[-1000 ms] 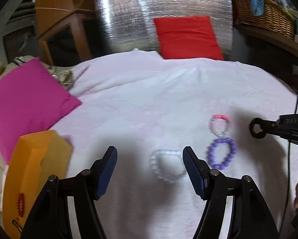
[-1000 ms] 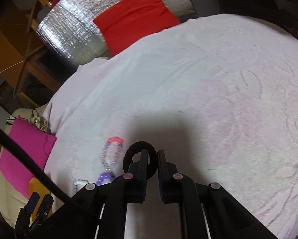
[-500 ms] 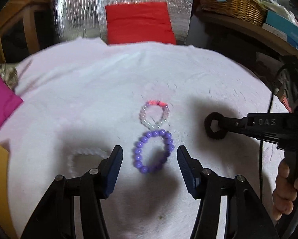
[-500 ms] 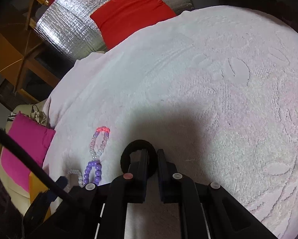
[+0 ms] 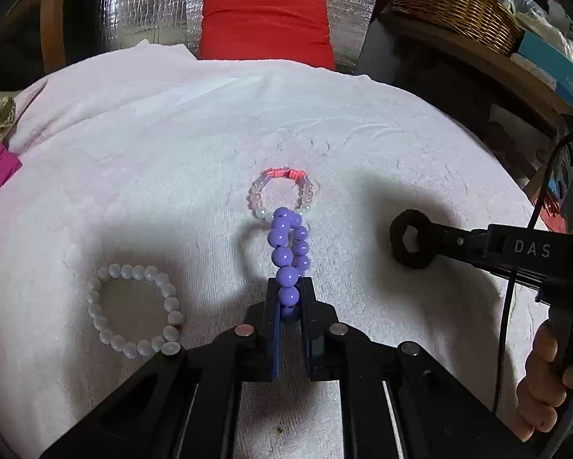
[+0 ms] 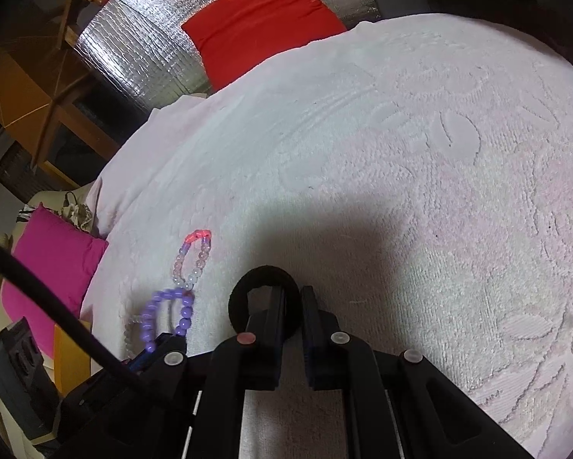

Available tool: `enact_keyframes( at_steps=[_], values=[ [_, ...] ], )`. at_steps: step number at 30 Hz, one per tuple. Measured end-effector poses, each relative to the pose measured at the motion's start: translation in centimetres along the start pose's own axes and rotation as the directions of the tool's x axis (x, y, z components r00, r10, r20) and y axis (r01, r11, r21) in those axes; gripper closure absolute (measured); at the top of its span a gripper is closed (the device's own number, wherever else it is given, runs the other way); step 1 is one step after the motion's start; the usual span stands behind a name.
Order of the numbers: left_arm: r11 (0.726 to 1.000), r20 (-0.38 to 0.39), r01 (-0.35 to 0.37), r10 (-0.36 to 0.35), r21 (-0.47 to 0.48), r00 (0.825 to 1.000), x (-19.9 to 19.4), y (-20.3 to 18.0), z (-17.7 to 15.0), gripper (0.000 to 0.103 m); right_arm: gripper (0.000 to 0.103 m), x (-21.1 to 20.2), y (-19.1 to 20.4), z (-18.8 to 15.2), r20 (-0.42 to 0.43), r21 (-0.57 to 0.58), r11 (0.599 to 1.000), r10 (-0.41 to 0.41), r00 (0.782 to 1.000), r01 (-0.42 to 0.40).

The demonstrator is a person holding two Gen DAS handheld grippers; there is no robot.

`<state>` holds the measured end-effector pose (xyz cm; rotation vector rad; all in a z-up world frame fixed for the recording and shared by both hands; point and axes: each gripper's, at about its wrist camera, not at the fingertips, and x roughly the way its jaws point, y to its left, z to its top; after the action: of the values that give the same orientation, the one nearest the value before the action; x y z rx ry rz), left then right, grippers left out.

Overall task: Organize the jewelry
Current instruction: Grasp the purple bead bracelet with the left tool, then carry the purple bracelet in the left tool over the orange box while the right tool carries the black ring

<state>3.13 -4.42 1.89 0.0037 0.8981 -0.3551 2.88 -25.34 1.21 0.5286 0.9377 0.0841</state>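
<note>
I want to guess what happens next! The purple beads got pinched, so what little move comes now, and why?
Probably a small lift. The left gripper is shut on the purple bracelet, whose far end touches the pink bracelet on the towel. Raising it gently should free it without dragging that one. The right gripper already holds the black ring.

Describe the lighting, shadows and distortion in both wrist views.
Left wrist view: sharp; fisheye bows the white towel into a dome; dark corners; soft shadows under the purple bracelet and black ring. Right wrist view: a broad shadow falls ahead of the right claw; the foil sheet glints; edges vignette black.
</note>
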Motion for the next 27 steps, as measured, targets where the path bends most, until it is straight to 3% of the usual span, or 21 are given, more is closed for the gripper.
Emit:
enact_keyframes(
  at_steps=[13,20,27],
  values=[
    [0.999,0.151,0.032,-0.027,-0.029,0.988,-5.7,0.8,0.9,0.093,0.093,-1.8,2.3,-0.1,0.076,-0.017,0.998,0.061,0.995,-0.06],
    [0.997,0.187,-0.003,0.018,-0.078,0.982,-8.4,2.3,0.6,0.093,0.093,-2.1,4.6,-0.8,0.087,-0.065,0.993,0.105,0.991,-0.1],
    [0.986,0.208,-0.086,0.115,-0.145,0.971,-10.9,4.0,-0.5,0.093,0.093,-1.6,8.0,-2.2,0.069,-0.125,0.982,0.149,0.986,-0.14]
  ],
)
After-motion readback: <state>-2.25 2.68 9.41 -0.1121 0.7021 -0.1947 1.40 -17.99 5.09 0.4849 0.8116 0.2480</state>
